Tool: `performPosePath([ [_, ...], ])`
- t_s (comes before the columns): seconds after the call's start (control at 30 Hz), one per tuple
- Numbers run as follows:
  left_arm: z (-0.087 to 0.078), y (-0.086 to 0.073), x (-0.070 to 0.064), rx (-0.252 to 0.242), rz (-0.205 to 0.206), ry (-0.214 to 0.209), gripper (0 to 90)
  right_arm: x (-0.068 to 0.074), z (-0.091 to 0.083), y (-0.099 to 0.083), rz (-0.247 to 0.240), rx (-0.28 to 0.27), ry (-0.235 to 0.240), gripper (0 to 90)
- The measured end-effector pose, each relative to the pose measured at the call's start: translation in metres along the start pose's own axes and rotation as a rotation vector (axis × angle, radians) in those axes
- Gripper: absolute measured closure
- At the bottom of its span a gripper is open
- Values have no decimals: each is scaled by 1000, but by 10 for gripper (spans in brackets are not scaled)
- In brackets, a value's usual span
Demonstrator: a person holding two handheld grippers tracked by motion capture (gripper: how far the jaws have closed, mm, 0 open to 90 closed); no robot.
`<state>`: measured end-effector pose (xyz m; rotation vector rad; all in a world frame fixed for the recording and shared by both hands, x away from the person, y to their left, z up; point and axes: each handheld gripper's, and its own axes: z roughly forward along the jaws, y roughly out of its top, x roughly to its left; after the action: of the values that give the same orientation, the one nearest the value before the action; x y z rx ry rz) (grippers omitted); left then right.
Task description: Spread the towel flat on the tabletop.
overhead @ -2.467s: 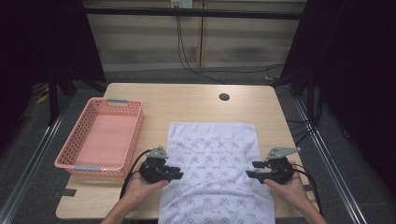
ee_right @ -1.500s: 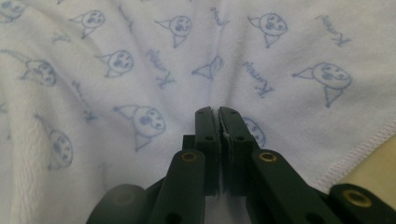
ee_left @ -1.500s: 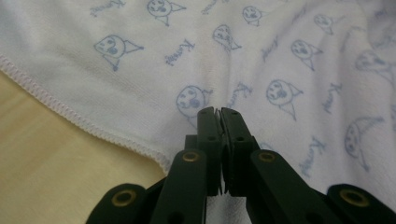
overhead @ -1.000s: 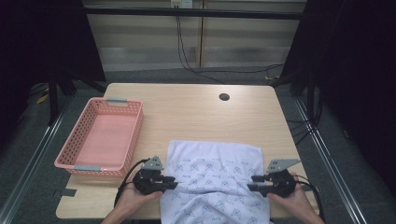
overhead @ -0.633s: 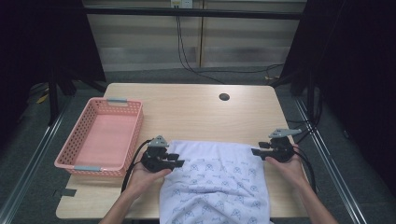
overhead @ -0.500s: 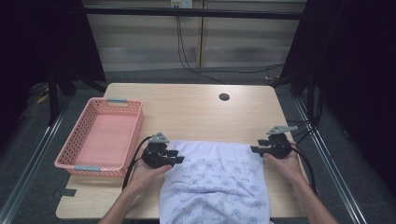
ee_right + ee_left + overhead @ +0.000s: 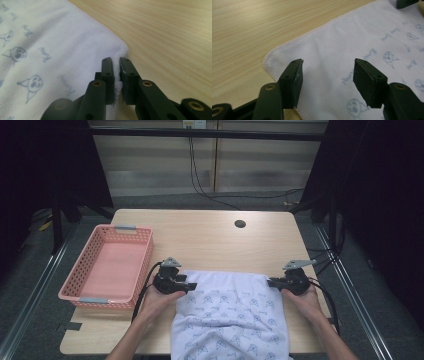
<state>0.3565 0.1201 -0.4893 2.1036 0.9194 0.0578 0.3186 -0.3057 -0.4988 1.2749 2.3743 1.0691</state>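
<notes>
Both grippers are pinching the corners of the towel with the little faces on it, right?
Not quite. Only the right hand-held gripper is pinching a corner of the towel. The left hand-held gripper has its jaws open over its corner, as the left gripper view shows.

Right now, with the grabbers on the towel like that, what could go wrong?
The right gripper pinches only a thin bit of the towel at its corner, so the cloth may slip out if pulled. The left gripper is open over its corner, so moving now might drag the towel crooked from one side. The towel's near end hangs past the table edge, so its weight could tug it down toward the person.
</notes>
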Motion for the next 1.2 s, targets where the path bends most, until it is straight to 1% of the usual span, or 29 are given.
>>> performPosePath([
  [0.07,2,2,5,-7,-12,0,404,-2,-3,1,12,-14,23,850],
  [0.17,3,3,10,-27,-24,28,416,-3,-7,2,15,-29,32,854],
  [0.2,4,4,11,-17,-14,38,429,-3,-8,1,20,-29,31,853],
  [0.23,5,4,13,-8,-13,44,429,-3,-8,1,18,-34,36,853],
  [0.27,5,5,14,-8,-25,51,428,-3,-8,1,19,-35,38,854],
  [0.3,6,5,15,-9,-22,59,428,-2,-8,1,17,-32,37,853],
  [0.33,7,5,15,-15,-32,61,428,-2,-9,1,17,-33,39,853],
  [0.37,8,5,16,-11,-31,70,428,-2,-9,1,17,-35,39,852],
  [0.4,9,4,16,-5,-20,88,428,-2,-9,1,16,-36,41,852],
  [0.43,10,3,17,6,-19,81,424,-2,-9,1,14,-38,37,852],
  [0.47,11,2,18,0,-25,73,423,-2,-10,1,14,-37,34,851],
  [0.5,9,1,18,-2,-29,87,424,-2,-10,1,10,-39,34,851],
  [0.57,9,0,19,-7,-32,89,419,-2,-10,1,10,-39,42,851],
  [0.63,9,-2,20,-3,-22,99,422,-2,-10,1,11,-37,44,851],
  [0.67,10,-1,20,3,-20,97,428,-2,-10,1,12,-37,47,850],
  [0.73,12,-1,18,-5,-13,87,439,-2,-9,1,12,-34,53,850],
  [0.8,14,1,16,12,20,88,505,-3,-9,1,15,-38,59,850],
  [0.83,15,3,15,18,16,64,520,-2,-10,1,19,-40,61,849],
  [0.87,15,3,15,28,21,48,586,-3,-10,1,20,-47,64,850],
  [0.9,16,4,14,38,40,35,637,-3,-11,2,27,-49,68,850],
  [0.93,18,5,13,43,40,25,698,-4,-11,2,28,-53,70,850],
  [0.97,19,6,11,49,31,39,762,-4,-12,2,24,-57,73,851],
  [1.0,19,6,11,61,35,19,826,-5,-12,2,28,-62,74,852],
  [1.03,18,6,11,67,39,15,854,-4,-14,2,39,-63,76,853],
  [1.07,17,5,11,57,35,19,860,-4,-15,2,42,-68,83,853],
  [1.1,15,5,12,48,24,5,863,-4,-16,3,44,-73,91,854],
  [1.13,11,5,13,27,7,-14,863,-3,-18,3,47,-80,99,855],
  [1.2,3,8,12,-15,-4,-27,864,-4,-24,5,51,-109,111,856],
])
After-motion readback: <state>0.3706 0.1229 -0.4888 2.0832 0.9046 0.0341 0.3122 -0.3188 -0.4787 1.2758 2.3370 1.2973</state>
